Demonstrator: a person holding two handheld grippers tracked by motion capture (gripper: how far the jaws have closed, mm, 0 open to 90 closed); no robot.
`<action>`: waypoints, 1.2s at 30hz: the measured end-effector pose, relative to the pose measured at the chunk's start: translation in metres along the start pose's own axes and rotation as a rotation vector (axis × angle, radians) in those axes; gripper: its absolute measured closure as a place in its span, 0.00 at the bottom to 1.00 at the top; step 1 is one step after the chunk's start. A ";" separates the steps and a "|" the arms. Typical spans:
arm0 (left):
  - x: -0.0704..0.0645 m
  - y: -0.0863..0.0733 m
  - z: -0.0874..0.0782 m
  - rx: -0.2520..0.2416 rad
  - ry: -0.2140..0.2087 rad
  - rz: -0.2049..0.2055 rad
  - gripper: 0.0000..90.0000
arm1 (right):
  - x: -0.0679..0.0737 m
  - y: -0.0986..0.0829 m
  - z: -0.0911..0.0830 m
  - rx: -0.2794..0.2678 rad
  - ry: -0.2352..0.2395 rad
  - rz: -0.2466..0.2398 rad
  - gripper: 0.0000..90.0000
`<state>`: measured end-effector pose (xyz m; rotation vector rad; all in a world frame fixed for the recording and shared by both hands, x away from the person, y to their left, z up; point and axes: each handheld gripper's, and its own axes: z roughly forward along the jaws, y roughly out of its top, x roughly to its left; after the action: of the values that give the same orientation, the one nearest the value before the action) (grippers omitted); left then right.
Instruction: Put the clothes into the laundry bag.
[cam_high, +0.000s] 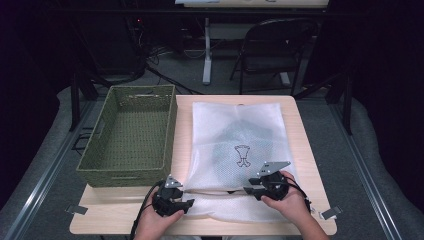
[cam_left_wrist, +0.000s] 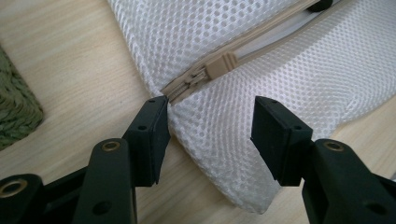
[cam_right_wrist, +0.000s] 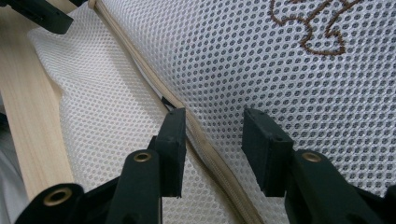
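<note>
At the counter's near edge lies the mesh bag (cam_high: 239, 145), its zipper pull (cam_left_wrist: 219, 65) just beyond the left gripper (cam_left_wrist: 210, 126), fingers wide apart. Right gripper (cam_right_wrist: 212, 135), likewise spread, straddles the zipper line (cam_right_wrist: 140, 65); contact seems absent.

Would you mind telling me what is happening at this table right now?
A person works on a white mesh laundry bag lying beside a green woven basket. The left tongs, open, straddle the bag's corner by the beige zipper pull. The right tongs, also open, straddle the zipper line farther along.
</note>
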<state>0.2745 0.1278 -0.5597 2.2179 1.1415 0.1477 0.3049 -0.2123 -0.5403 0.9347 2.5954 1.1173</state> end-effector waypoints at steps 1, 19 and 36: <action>0.000 -0.001 0.000 0.001 -0.002 -0.010 0.52 | 0.000 0.000 0.000 0.000 -0.002 -0.004 0.67; 0.007 -0.002 0.005 0.025 -0.039 -0.061 0.52 | 0.001 0.000 0.000 -0.005 -0.005 -0.010 0.69; 0.006 0.000 0.003 -0.004 -0.053 -0.070 0.54 | 0.005 0.004 -0.002 -0.026 -0.013 -0.029 0.70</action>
<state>0.2797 0.1312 -0.5634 2.1623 1.1867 0.0613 0.3022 -0.2079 -0.5357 0.8926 2.5698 1.1305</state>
